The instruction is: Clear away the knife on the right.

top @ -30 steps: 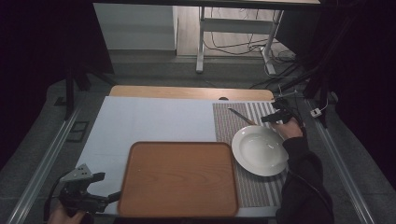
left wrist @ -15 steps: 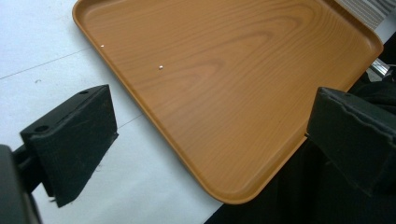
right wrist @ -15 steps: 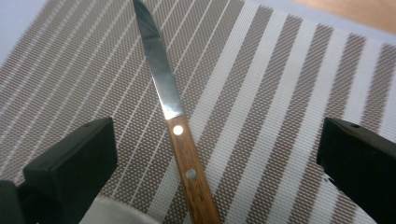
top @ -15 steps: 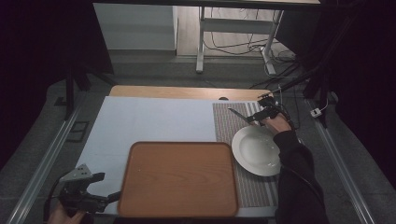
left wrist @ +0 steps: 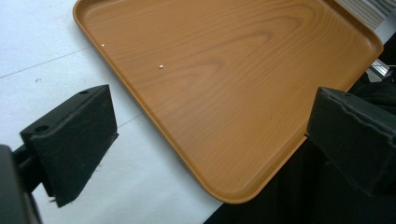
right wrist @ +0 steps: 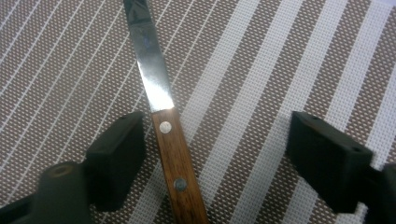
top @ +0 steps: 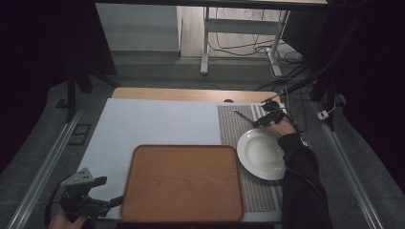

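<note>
A knife with a wooden handle (right wrist: 180, 172) and steel blade (right wrist: 149, 60) lies on the striped brown placemat (right wrist: 280, 70); from above the knife (top: 243, 116) sits at the mat's far end. My right gripper (right wrist: 229, 158) is down over the handle, open. Its jaws have just been closing, with the handle between them close to the left pad (right wrist: 116, 154), which does not press on it. From above, the right gripper (top: 265, 119) is just behind a white plate (top: 261, 153). My left gripper (left wrist: 215, 135) stands open over the near left corner of the wooden tray (left wrist: 224, 93).
The tray (top: 184, 181) lies at the table's front middle on a pale blue sheet (top: 157, 124), the placemat (top: 234, 133) to its right. The left gripper (top: 107, 192) hovers at the front left corner. Metal rails run along both table sides.
My right hand has moved from beside the plate's far rim to the left and down onto the knife's handle. The left gripper has not moved.
</note>
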Motion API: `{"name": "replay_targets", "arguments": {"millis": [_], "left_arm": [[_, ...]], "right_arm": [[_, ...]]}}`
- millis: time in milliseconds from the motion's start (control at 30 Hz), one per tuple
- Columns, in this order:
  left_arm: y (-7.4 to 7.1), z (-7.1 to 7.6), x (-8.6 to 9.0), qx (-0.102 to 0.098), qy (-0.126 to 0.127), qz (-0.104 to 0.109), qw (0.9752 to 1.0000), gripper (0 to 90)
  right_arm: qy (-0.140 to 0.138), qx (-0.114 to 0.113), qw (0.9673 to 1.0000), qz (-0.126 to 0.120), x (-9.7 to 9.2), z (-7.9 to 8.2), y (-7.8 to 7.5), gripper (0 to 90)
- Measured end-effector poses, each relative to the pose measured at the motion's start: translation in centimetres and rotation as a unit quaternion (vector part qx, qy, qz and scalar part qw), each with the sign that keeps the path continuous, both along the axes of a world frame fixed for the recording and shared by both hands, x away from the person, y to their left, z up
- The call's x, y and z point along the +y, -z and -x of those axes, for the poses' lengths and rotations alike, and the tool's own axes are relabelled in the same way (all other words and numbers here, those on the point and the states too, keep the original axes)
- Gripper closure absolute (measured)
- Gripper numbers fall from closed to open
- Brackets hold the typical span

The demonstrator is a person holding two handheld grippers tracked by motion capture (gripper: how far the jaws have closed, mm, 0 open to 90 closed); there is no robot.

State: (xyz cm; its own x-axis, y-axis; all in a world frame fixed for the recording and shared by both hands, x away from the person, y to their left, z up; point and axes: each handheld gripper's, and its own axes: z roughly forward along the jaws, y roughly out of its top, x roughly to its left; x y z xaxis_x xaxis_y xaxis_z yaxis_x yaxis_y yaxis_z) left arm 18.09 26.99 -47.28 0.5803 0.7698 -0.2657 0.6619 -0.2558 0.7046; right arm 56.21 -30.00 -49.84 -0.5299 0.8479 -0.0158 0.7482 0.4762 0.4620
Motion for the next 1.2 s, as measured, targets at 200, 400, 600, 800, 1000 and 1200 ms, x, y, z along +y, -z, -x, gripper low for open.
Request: {"name": "replay_targets", "arguments": {"millis": [200,400,600,800,1000,1200], "left_arm": [[0.0,0.0,0.0,0.0,-0.001,0.0,1.0,1.7],[0.0,0.0,0.0,0.0,-0.001,0.001,1.0,1.7],[0.0,0.0,0.0,0.0,-0.001,0.001,1.0,1.7],[0.0,0.0,0.0,0.0,-0.001,0.001,1.0,1.7],[0.0,0.0,0.0,-0.001,-0.001,0.0,1.0,1.7],[0.0,0.0,0.0,-0.001,-0.001,-0.001,1.0,1.7]], "right_arm": [[-0.051,-0.001,0.9986,0.014,0.6,0.4,-0.5,60.4],[-0.071,0.005,0.9973,0.018,0.9,0.5,-0.6,77.6],[-0.074,-0.002,0.9967,0.033,1.2,0.6,-0.7,78.0],[-0.054,-0.021,0.9979,0.027,0.2,0.6,-1.2,78.2],[-0.029,-0.032,0.999,0.012,-1.9,0.7,-2.1,78.2],[-0.002,-0.032,0.9994,-0.011,-4.3,1.2,-3.1,78.1]]}}
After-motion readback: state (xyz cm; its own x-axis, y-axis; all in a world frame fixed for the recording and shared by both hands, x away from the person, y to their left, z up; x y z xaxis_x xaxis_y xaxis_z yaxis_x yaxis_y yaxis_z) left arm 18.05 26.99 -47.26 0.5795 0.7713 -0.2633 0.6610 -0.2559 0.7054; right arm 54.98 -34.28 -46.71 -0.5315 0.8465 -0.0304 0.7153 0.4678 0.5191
